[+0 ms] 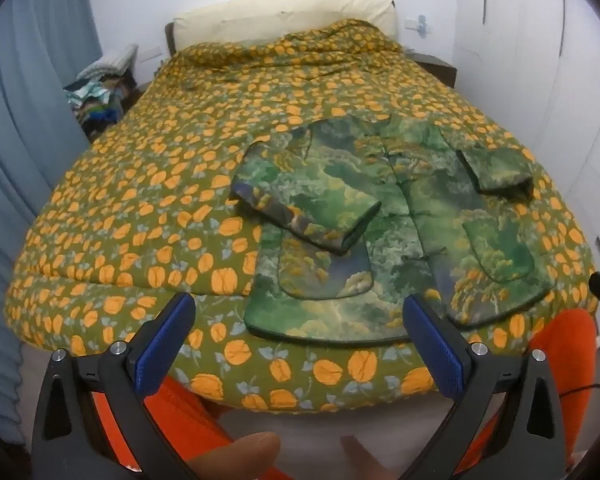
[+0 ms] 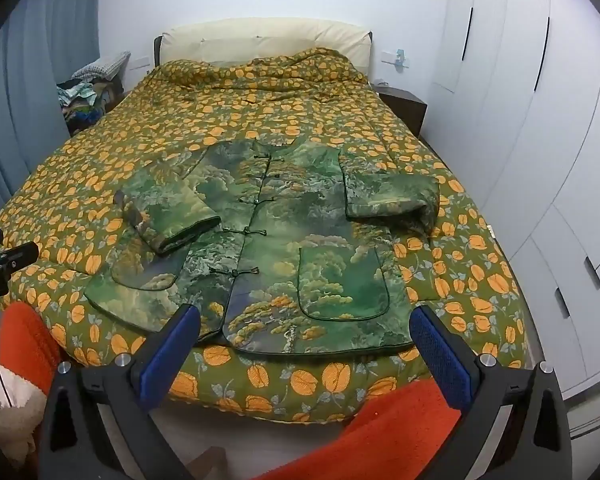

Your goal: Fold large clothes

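Left gripper (image 1: 298,342): black arms with blue pads; the jaws stand wide apart with nothing between them. It tips down toward the near edge of the bed.
Right gripper (image 2: 304,344): the same kind, jaws wide apart and holding nothing. It also tips down at the bed's near edge and hangs over the jacket's bottom hem.
Person: orange trouser legs (image 2: 384,428) show below both grippers. A fingertip (image 1: 240,456) pokes in at the bottom of the left view; the rest of the hand is cut off.
Jacket (image 2: 300,240): a big padded jacket, green with trees, clouds and yellow leaves. It lies flat and front up on the near part of the bed, hem toward the grippers, collar away.
Front: closed down the middle by a row of dark knot buttons (image 2: 256,201).
Pockets: one rounded patch pocket (image 2: 342,282) on each side near the hem.
Left sleeve (image 2: 172,212): folded in, so its cuff lies on the jacket's front.
Right sleeve (image 2: 392,198): sticks out sideways on the quilt, cuff end open.
Bed (image 2: 112,168): covered by a green quilt with orange flowers, bunched up at the far end.
Headboard (image 2: 264,40): cream and puffy, against the white wall.
Far left: a pile of clothes (image 2: 86,92) by a blue curtain (image 2: 28,92), too small to make out.
Right: white wardrobe doors (image 2: 520,100).
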`<state>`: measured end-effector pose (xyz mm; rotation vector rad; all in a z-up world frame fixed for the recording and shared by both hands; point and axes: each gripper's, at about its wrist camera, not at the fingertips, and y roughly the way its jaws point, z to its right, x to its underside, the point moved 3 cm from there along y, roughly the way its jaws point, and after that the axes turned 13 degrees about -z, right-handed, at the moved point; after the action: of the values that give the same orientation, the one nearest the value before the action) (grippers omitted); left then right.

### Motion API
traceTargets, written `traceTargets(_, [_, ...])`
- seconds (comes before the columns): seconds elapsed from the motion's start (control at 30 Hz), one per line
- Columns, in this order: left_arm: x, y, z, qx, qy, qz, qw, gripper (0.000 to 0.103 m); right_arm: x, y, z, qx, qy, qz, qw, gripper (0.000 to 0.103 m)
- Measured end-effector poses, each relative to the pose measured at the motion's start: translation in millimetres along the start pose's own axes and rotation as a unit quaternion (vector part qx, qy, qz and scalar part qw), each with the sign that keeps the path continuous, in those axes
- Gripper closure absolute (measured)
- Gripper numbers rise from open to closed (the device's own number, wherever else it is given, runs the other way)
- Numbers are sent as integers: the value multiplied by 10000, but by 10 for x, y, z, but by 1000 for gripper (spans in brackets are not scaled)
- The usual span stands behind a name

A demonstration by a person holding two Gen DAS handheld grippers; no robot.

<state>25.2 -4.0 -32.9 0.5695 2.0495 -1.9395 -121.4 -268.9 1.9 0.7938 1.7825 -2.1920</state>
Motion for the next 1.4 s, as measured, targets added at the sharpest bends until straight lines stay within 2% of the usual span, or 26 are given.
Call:
traceTargets(0.77, [41,48,-14,-319,32,-74,9995,0,10,30,37,-63,72,-89,9999,0])
traceTargets(1.4, [60,54,-66,-357,50,-69,9993,0,38,59,23,-75,131,-143,9998,0])
